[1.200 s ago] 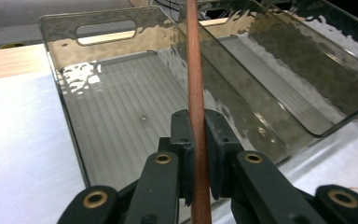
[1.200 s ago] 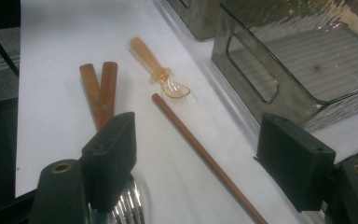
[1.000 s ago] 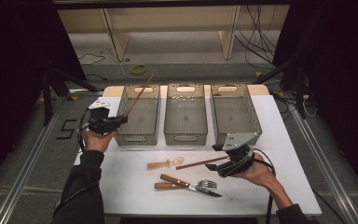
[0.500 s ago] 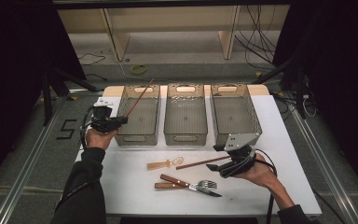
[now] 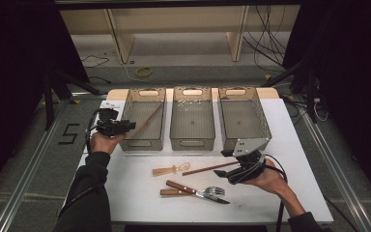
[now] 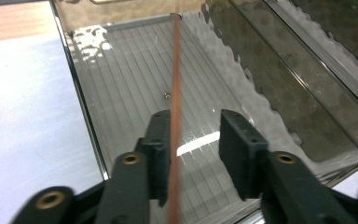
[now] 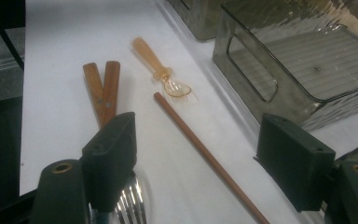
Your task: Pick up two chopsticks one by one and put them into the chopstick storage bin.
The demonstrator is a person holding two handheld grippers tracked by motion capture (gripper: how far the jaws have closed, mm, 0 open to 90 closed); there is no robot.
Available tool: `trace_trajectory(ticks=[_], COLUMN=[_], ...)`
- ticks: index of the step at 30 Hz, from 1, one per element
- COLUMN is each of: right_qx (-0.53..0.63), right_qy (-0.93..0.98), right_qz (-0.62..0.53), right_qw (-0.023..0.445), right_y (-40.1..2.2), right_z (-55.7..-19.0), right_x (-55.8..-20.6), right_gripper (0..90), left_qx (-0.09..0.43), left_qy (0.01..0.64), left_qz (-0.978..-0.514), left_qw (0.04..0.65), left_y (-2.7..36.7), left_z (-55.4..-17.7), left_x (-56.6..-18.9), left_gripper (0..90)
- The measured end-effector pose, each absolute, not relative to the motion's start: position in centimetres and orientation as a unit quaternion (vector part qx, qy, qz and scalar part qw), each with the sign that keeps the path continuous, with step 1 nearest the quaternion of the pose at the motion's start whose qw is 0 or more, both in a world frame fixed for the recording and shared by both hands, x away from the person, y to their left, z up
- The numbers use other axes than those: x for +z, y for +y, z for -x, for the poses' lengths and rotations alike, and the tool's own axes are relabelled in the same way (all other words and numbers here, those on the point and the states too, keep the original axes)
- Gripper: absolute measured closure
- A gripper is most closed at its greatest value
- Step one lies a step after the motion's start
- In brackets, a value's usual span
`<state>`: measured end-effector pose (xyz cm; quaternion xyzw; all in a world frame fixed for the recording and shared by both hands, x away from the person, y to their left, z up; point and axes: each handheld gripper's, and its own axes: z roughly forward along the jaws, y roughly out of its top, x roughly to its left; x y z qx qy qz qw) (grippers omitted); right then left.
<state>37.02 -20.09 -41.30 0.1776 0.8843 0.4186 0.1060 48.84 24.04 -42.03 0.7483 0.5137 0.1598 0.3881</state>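
Observation:
A thin reddish-brown chopstick [image 5: 147,121] slants over the left grey bin [image 5: 127,108], its far end low inside. My left gripper [image 5: 128,125] is at that bin's near-left corner. Its jaws have just been opening. In the left gripper view the chopstick [image 6: 175,70] rests against one jaw of the left gripper [image 6: 196,126], with a clear gap to the other. A second chopstick [image 5: 207,168] lies on the white table. My right gripper [image 5: 229,169] hovers open at its end; in the right gripper view the chopstick [image 7: 200,144] runs between the wide jaws of that gripper [image 7: 198,130].
An amber plastic spoon [image 5: 171,169] lies left of the second chopstick. A fork and a knife with wooden handles [image 5: 193,191] lie nearer the front edge. The middle bin [image 5: 192,140] and right bin [image 5: 265,123] stand beside the left one.
The left gripper's jaws have parted from the chopstick. The chopstick's far end has dropped from above the bin's rim down into the left bin. The right hand has kept still.

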Motion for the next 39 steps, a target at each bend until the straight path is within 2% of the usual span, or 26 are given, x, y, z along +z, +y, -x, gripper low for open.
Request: trace_trajectory(ticks=[3, 16, 28, 39], right_qx=[0.418, 0.398, 0.357, 0.322], right_qy=[0.885, 0.895, 0.916, 0.931], right_qz=[-0.175, -0.168, -0.148, -0.137], right_qw=[0.105, 0.110, 0.106, 0.105], right_y=[-20.1, -19.9, -19.0, -18.3], right_z=[-37.0, -37.5, -38.5, -39.6], right_x=[-41.3, -40.9, -40.5, -40.6], right_gripper=[29.3, 29.3, 28.3, 28.3], left_qx=[0.156, 0.127, 0.116, 0.120], left_qy=[0.519, 0.469, 0.419, 0.391], left_qz=[-0.742, -0.734, -0.735, -0.747], left_qw=[0.395, 0.474, 0.520, 0.524], left_y=[24.0, 23.2, 22.1, 20.3], left_z=[-48.8, -45.9, -42.9, -41.1], left_x=[-41.8, -40.7, -41.2, -41.3], left_gripper=[48.6, 26.9, 20.5, 18.3])
